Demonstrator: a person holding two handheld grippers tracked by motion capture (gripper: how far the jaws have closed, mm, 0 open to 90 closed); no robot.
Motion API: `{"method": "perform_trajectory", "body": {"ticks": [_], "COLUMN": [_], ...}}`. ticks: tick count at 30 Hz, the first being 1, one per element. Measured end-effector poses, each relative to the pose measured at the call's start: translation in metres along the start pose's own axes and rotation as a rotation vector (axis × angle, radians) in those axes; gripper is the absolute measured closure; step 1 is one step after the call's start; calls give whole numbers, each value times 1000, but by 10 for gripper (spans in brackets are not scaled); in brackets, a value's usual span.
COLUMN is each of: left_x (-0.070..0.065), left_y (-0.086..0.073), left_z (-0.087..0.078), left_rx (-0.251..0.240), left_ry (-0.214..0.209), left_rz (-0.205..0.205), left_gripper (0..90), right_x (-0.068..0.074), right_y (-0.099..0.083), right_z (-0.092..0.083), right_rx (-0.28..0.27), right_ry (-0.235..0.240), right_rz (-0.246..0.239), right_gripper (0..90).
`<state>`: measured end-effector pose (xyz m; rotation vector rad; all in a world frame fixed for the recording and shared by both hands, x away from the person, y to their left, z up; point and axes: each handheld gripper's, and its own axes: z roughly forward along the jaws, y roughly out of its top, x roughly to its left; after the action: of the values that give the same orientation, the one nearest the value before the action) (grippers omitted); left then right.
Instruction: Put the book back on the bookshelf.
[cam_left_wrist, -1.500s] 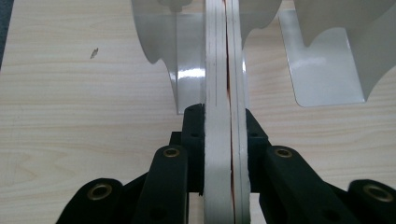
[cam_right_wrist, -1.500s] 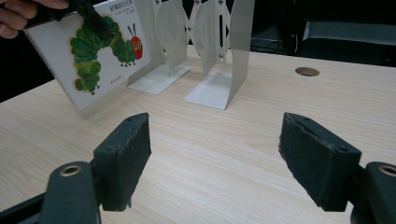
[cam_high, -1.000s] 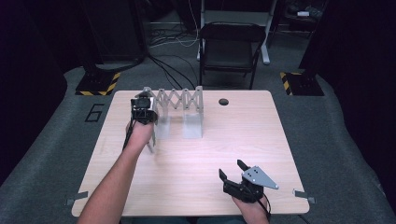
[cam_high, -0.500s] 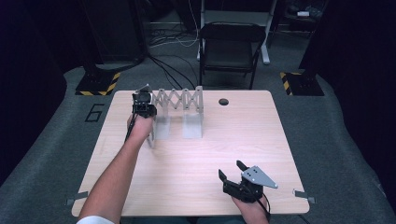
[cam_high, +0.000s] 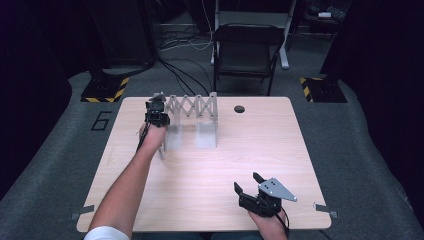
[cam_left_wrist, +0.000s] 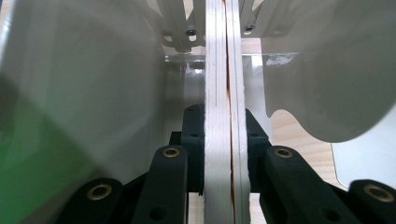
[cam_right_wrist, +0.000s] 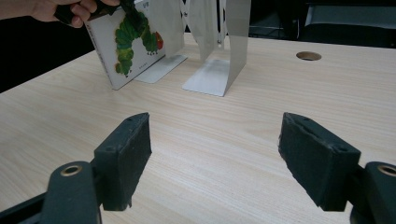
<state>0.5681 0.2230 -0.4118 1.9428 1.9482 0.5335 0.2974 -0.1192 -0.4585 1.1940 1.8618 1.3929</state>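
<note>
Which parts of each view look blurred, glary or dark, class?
Left gripper view: the book edge clamped between the jaws is sharp, the grey panels beside it blurred. Right gripper view: the pads are soft, the table evenly lit. High view: the table bright, the surroundings dark.

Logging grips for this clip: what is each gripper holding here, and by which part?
The left gripper clamps a picture book by its top edge, beside the expanding book rack. The right gripper holds nothing; its jaws stand open above the table.

Left tongs clamped tight at arm's reach, right tongs resting low, jaws apart
</note>
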Motion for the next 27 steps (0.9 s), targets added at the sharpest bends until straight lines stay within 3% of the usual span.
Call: {"method": "perform_trajectory", "body": {"ticks": [11,15,18,20,27], "left_x": [1,0,-3,-3,0], "left_y": [1,2,2,1,0], "left_z": [0,-5,-13,-19,-40], "left_rx": [4,1,-13,-26,-83], "left_ry": [-8,-35,-52,-63,-97], "left_rz": [5,17,24,51,50], "left_gripper": [759,649,504,484,395], "right_x": [1,1,1,1,2], "right_y": [-1,-1,-1,-1,-2], "right_z": [0,0,0,0,0], "right_rx": [7,12,11,10,8], "right_ry": [0,-1,0,-2,0], "right_rz": [2,-2,-7,-7,-3], "right_gripper": [249,249,249,249,250]}}
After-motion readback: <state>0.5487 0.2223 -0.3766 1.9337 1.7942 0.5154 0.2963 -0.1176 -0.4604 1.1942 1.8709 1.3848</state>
